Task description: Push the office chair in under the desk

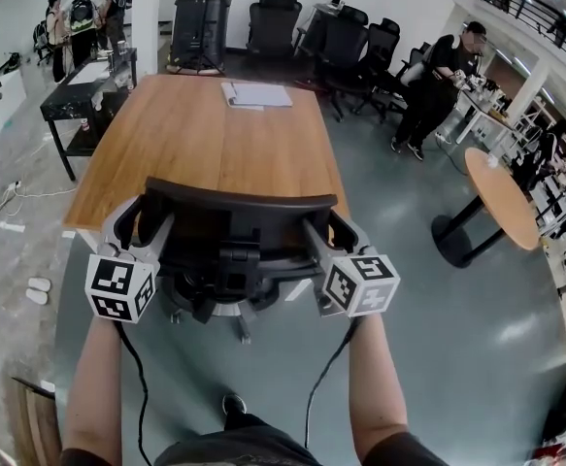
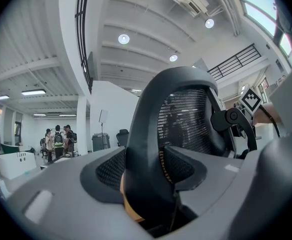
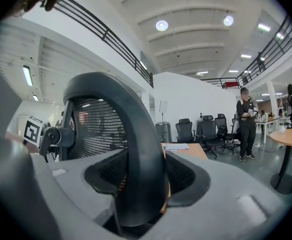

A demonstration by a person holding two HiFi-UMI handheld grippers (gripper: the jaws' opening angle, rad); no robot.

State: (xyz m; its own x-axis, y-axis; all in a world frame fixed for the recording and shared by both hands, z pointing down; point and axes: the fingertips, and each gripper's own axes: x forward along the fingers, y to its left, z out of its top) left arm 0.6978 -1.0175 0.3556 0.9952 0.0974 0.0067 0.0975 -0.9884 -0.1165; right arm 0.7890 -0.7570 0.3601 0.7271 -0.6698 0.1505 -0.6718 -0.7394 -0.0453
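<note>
A black mesh office chair (image 1: pixel 234 223) stands at the near end of the long wooden desk (image 1: pixel 205 134), its seat partly under the desktop edge. My left gripper (image 1: pixel 139 216) is shut on the left edge of the backrest frame (image 2: pixel 146 134), and the frame fills the gap between its pads (image 2: pixel 108 171). On the right edge of the same frame (image 3: pixel 135 134), my right gripper (image 1: pixel 329 226) is likewise shut, with its pads (image 3: pixel 186 179) against both sides. The chair base (image 1: pixel 239 314) shows below the backrest.
A sheaf of papers (image 1: pixel 255 94) lies at the desk's far end. A round wooden table (image 1: pixel 504 197) stands to the right, several black chairs (image 1: pixel 360 37) at the back, a black side table (image 1: pixel 83 90) at the left. People stand at the far left and right.
</note>
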